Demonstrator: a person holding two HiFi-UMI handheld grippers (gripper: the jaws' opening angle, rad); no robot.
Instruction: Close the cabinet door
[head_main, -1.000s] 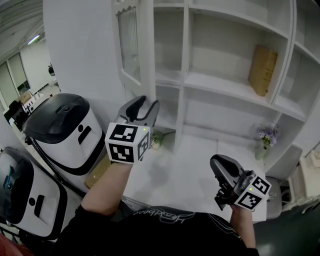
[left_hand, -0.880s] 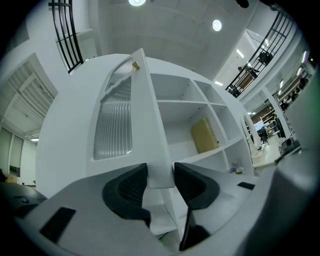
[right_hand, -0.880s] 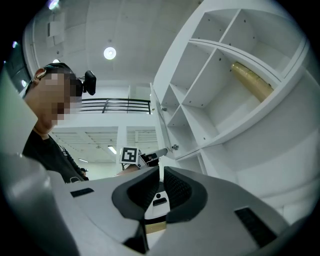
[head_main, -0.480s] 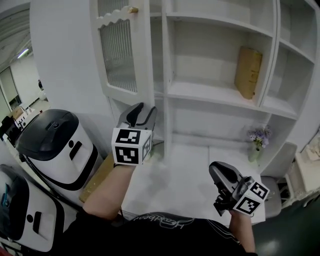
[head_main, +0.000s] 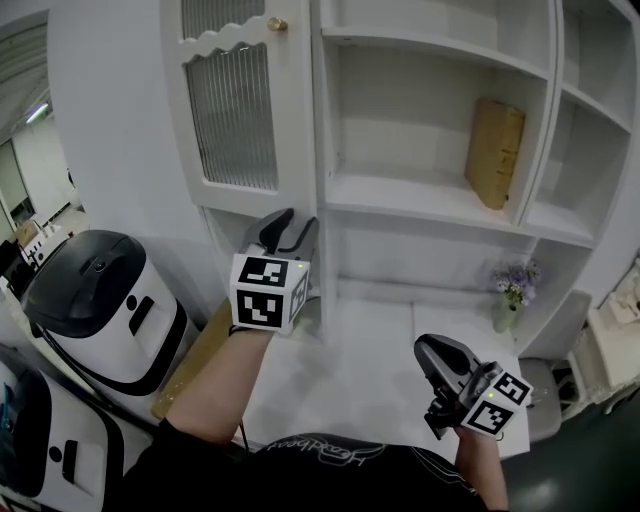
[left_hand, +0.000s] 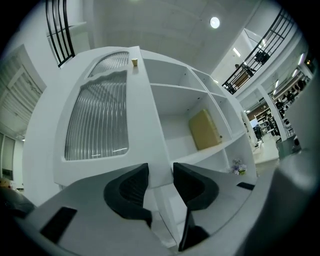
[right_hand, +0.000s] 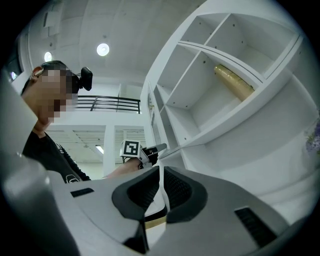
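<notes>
Currently my left tongs (head_main: 293, 222), slightly parted and empty, hover at 6 o'clock of the cabinet door (head_main: 235, 110); right tongs (head_main: 428, 350) closed, at 5 o'clock.

Door (head_main: 240, 110) at left of cabinet (head_main: 430, 195). Box (head_main: 495, 150) on middle shelf, right of door. Vase (head_main: 510, 290) on ledge (head_main: 370, 340) below, far right. Left gripper (head_main: 290, 224) just under door; right gripper (head_main: 432, 352) before ledge, well apart. Bin (head_main: 100, 300) left of cabinet.
</notes>
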